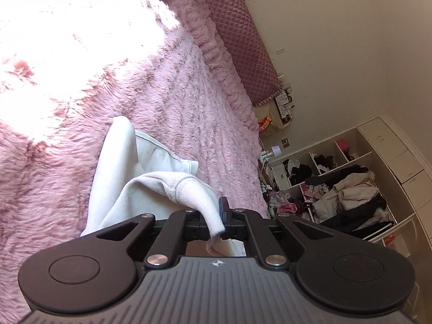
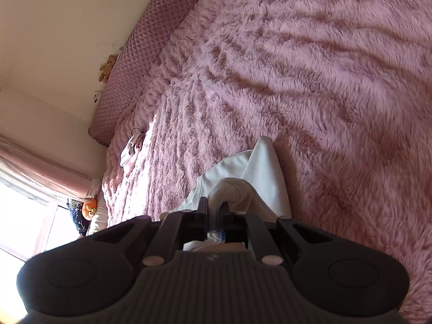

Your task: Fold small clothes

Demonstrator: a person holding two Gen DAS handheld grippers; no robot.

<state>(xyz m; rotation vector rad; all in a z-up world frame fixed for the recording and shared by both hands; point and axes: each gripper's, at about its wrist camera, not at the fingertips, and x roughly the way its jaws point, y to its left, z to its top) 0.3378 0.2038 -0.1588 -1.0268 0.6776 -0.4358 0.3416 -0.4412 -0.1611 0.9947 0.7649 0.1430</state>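
L gripper (image 1: pixel 216 224): jaws clamped on a ribbed cuff or hem of the white garment (image 1: pixel 151 178), cloth pinched between the pads w/ a short tail hanging back toward the camera. Rest of the garment trails forward off the jaws and lies on the pink fluffy blanket (image 1: pixel 175 102), so one edge is lifted while the bulk drags on the bed. Probably a sweatshirt-type piece, can't tell which end is held. Past the bed edge, to the right in the left wrist view: quilted headboard (image 1: pixel 237 32) along the wall, open shelves (image 1: pixel 337 178) stuffed w/ clothes, unrelated to this step.

R gripper (image 2: pixel 216 216): jaws also shut on the white garment (image 2: pixel 259 167), a rolled thick edge bunched at the fingertips, flat white panel spread out beyond it on the blanket (image 2: pixel 324 81). A second small garment (image 2: pixel 132 148), pale pink/white, lies well apart near the headboard (image 2: pixel 140 54), prob. next in line.

Both hands holding separate points of one edge makes sense: keeps the edge stretched so it can be carried over and laid flat for a fold. Judgement: mid-fold or positioning stage, nothing neatly folded yet.
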